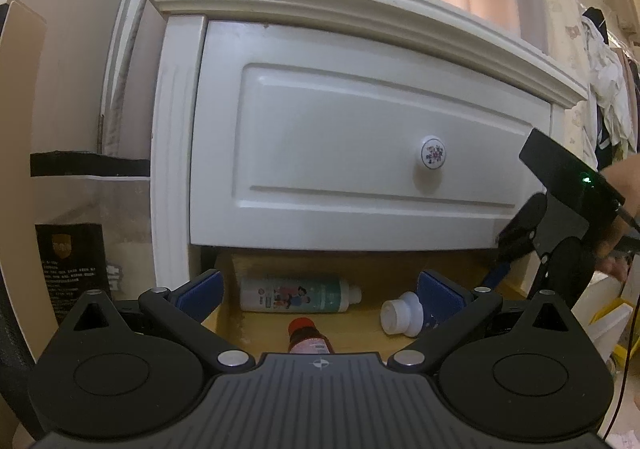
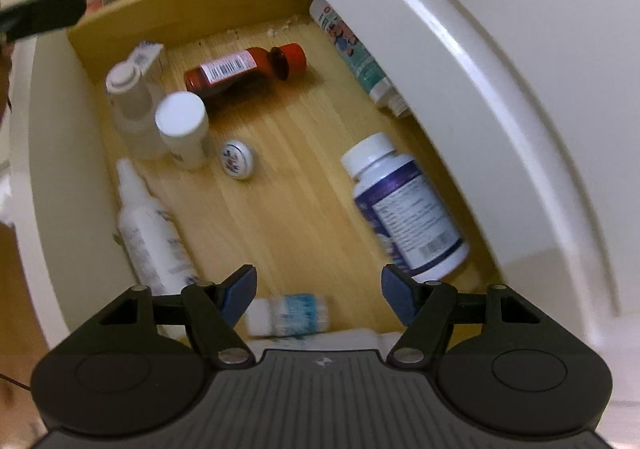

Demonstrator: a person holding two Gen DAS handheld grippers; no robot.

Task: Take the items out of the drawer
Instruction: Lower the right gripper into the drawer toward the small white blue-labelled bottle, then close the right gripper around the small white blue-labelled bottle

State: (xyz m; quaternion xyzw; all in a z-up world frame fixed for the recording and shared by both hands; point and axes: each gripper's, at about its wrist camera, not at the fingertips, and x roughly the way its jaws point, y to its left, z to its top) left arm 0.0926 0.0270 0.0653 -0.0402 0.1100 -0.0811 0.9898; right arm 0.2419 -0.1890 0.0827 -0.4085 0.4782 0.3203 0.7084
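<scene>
The lower drawer (image 2: pixel 296 217) of a white nightstand is pulled out, and its wooden floor holds several containers. An amber bottle with a red cap (image 2: pixel 244 69) lies near the back. A white bottle with a purple label (image 2: pixel 408 209) lies at the right, and a white spray bottle (image 2: pixel 152 225) at the left. A small blue-and-white bottle (image 2: pixel 288 315) lies just under my right gripper (image 2: pixel 318 289), which hangs open over the drawer. My left gripper (image 1: pixel 320 295) is open in front of the drawer and holds nothing. The amber bottle (image 1: pixel 308 337) and a teal-and-white bottle (image 1: pixel 300 293) lie beyond it.
The upper drawer front (image 1: pixel 360 153) with a floral knob (image 1: pixel 433 153) is closed and overhangs the open drawer. A loose floral knob (image 2: pixel 237 160), a white-lidded jar (image 2: pixel 182 125) and a taller white bottle (image 2: pixel 128 89) stand in the drawer's left part. Clothes hang at the right (image 1: pixel 608 97).
</scene>
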